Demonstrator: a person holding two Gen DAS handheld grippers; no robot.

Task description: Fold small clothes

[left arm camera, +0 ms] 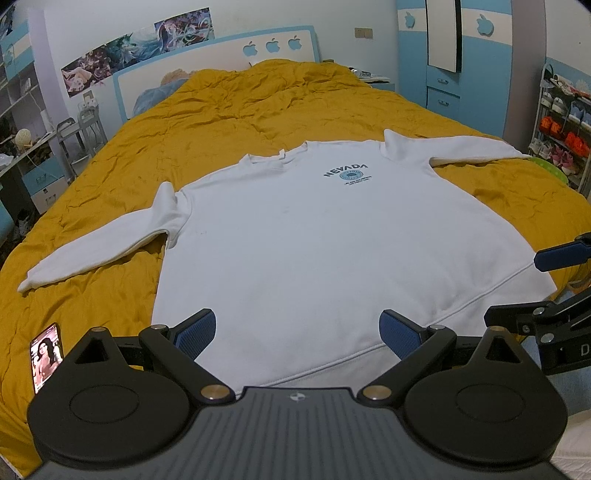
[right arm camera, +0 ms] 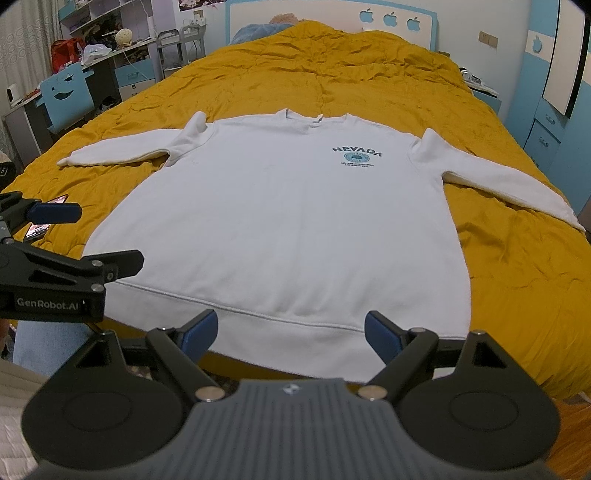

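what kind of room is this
Most likely a bedroom, perhaps a child's: a bed with a yellow quilt and headboard, a blue wardrobe, and a cluttered desk.

The left claw [left arm camera: 297, 334] fills the bottom of its own view, its jaws spread wide and holding nothing. The right claw [right arm camera: 290, 332] sits likewise at the bottom of its view, jaws wide apart and empty. Each shows at the other's frame edge, side by side, level.
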